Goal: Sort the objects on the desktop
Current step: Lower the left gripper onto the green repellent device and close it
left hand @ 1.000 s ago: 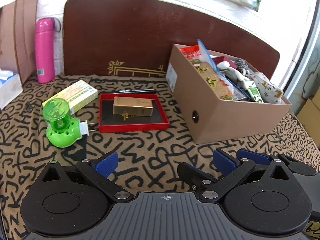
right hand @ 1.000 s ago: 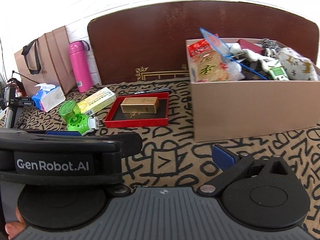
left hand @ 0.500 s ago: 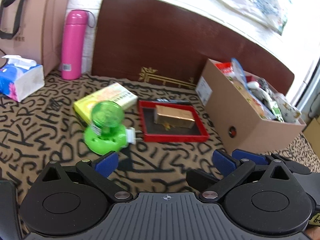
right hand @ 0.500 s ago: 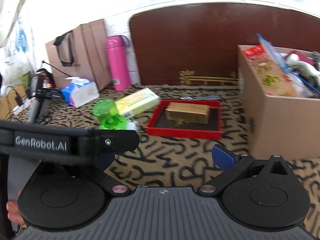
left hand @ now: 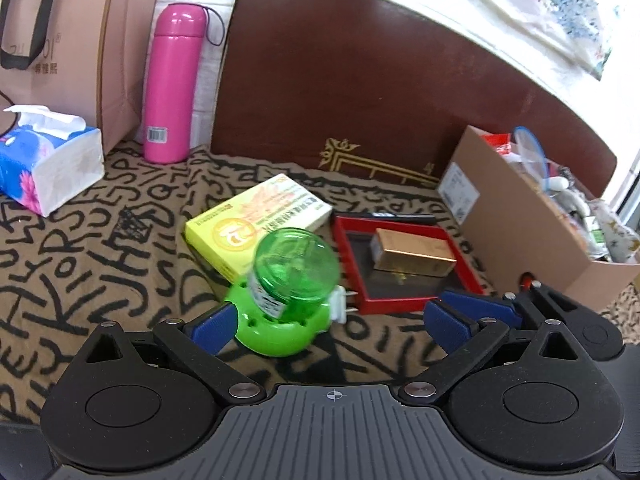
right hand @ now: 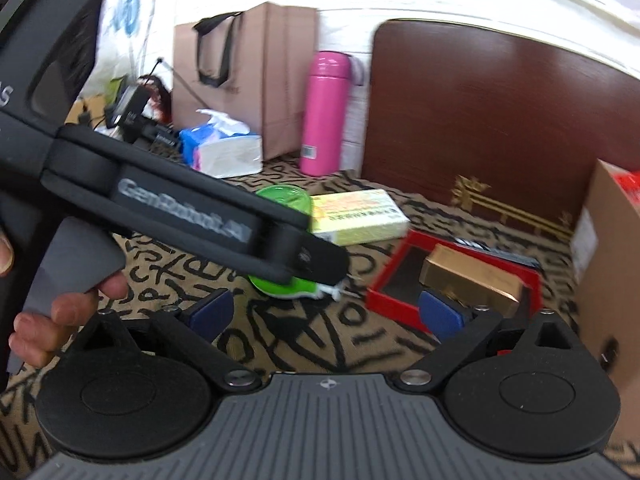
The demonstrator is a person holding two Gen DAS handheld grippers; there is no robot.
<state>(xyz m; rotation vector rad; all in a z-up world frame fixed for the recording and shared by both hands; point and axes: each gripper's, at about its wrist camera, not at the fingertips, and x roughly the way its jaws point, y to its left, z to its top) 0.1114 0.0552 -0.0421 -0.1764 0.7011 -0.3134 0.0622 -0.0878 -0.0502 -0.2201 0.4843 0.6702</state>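
Observation:
A green plug-in mosquito repeller (left hand: 286,292) with a clear green bottle lies on the patterned cloth. My left gripper (left hand: 330,322) is open, its jaws wide on either side of the repeller, the left pad (left hand: 212,326) right beside its base. A yellow-green box (left hand: 260,226) lies behind it. A gold box (left hand: 412,254) sits in a red tray (left hand: 356,248). My right gripper (right hand: 326,314) is open and empty, behind the left gripper's body (right hand: 192,208), which hides most of the repeller (right hand: 286,200) there.
A brown cardboard box (left hand: 516,232) full of items stands at the right. A pink flask (left hand: 172,88), a tissue pack (left hand: 44,168) and a paper bag (left hand: 76,40) stand at the back left. A dark wooden board (left hand: 380,100) leans behind. A black pen (left hand: 400,216) lies behind the tray.
Both grippers have swung left and forward. The left gripper has closed in on the green repeller, which now sits between its open jaws. The cardboard box has slid to the right edge.

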